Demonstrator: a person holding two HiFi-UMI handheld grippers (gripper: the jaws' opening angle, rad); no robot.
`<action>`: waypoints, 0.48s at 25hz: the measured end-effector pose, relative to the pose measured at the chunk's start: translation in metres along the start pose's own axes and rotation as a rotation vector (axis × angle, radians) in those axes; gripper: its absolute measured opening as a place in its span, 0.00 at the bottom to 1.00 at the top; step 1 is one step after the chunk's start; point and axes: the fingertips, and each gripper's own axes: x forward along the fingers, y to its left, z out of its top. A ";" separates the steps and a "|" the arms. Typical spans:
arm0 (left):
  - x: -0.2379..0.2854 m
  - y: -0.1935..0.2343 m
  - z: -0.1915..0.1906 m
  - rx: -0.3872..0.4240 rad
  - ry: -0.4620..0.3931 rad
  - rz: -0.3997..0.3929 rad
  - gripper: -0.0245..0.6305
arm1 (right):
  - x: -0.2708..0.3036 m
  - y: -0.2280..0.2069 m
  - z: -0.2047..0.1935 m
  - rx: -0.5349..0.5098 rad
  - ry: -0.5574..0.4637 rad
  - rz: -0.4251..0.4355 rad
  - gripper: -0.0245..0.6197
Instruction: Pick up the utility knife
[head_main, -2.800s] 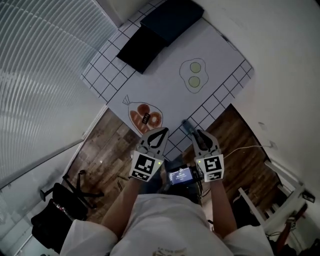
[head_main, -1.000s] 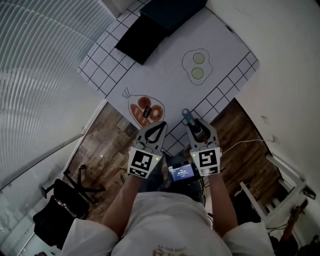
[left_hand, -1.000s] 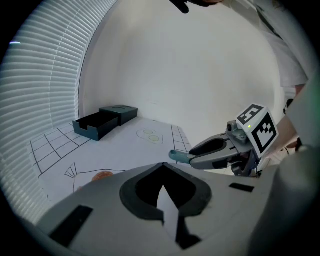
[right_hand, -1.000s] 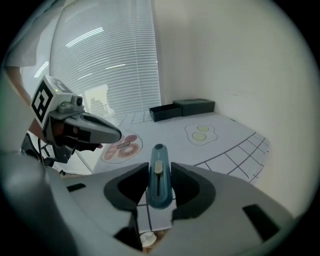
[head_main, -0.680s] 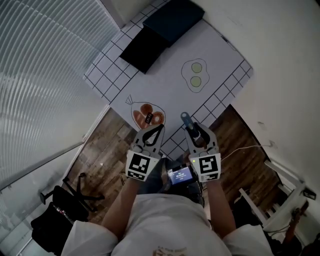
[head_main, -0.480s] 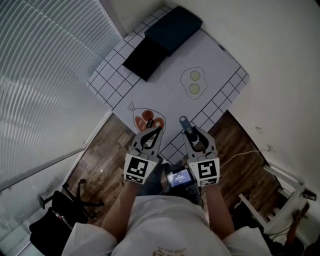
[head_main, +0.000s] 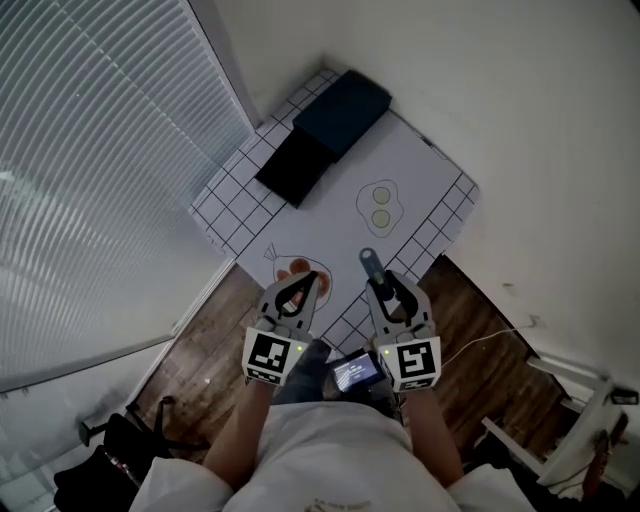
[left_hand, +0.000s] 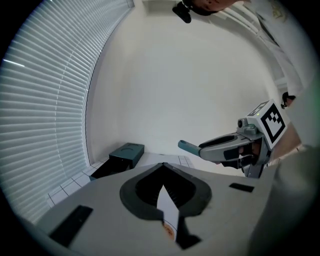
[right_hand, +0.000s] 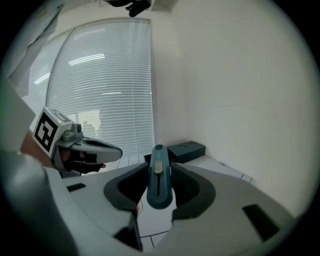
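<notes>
Grips teal utility knife (right_hand: 159, 177) in right tongs (head_main: 383, 290), clamped on its body, near the desk (head_main: 330, 200) edge; holds left tongs (head_main: 297, 290) pressed together, empty, alongside.

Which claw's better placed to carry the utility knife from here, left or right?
Right. The right claw is shut on the utility knife, handle sticking out past its tips. The left claw is shut with nothing in it.
</notes>
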 end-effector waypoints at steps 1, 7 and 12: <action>-0.001 0.001 0.006 0.009 -0.009 0.000 0.05 | -0.001 -0.001 0.006 0.000 -0.014 -0.007 0.26; -0.010 0.003 0.039 0.065 -0.064 -0.007 0.05 | -0.011 -0.006 0.042 -0.022 -0.086 -0.033 0.26; -0.016 0.004 0.060 0.064 -0.112 0.009 0.05 | -0.020 -0.007 0.065 -0.033 -0.133 -0.045 0.26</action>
